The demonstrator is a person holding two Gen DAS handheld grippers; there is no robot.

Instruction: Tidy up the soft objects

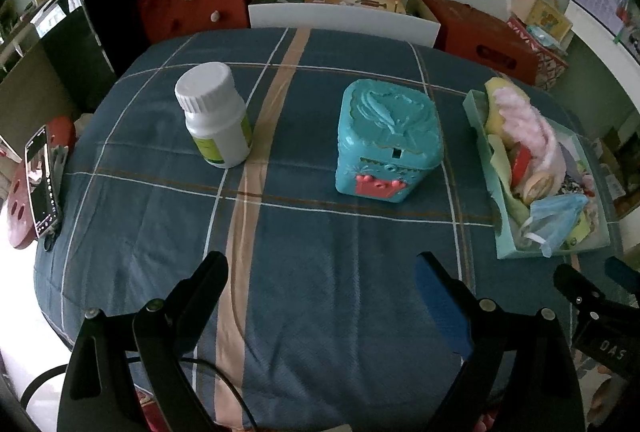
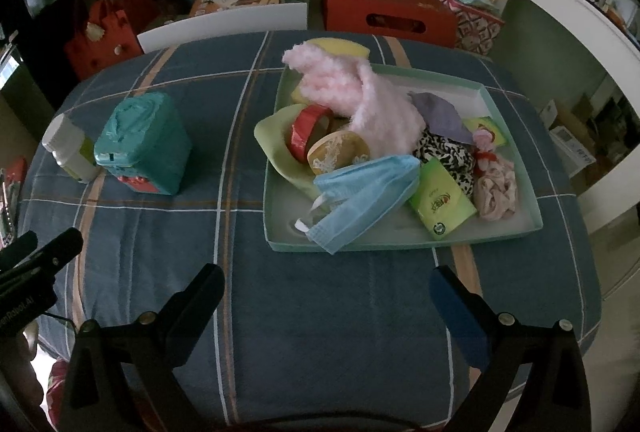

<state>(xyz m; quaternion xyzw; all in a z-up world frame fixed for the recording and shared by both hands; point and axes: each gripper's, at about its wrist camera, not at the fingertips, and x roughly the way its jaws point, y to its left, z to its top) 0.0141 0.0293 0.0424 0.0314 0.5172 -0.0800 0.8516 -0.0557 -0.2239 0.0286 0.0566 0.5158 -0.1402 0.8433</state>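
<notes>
While both tongs hover spread and empty over the blue plaid quilted cloth [image 1: 320, 272], the left gripper [image 1: 320, 272] faces a smooth white plastic screw-cap bottle [image 1: 216, 119] and a glossy teal embossed square tin [image 1: 388, 143]. The right gripper [image 2: 326, 296] faces the shallow pale-green cardboard tray [image 2: 400, 242], heaped with soft objects: a fluffy pink plush cloth [image 2: 360, 99], a pleated blue face mask [image 2: 360, 191], a green tissue packet [image 2: 440, 203] and a crumpled pink scrunchie [image 2: 498, 191]. A yellow sponge [image 2: 340, 47] leans at the tray's far edge.
</notes>
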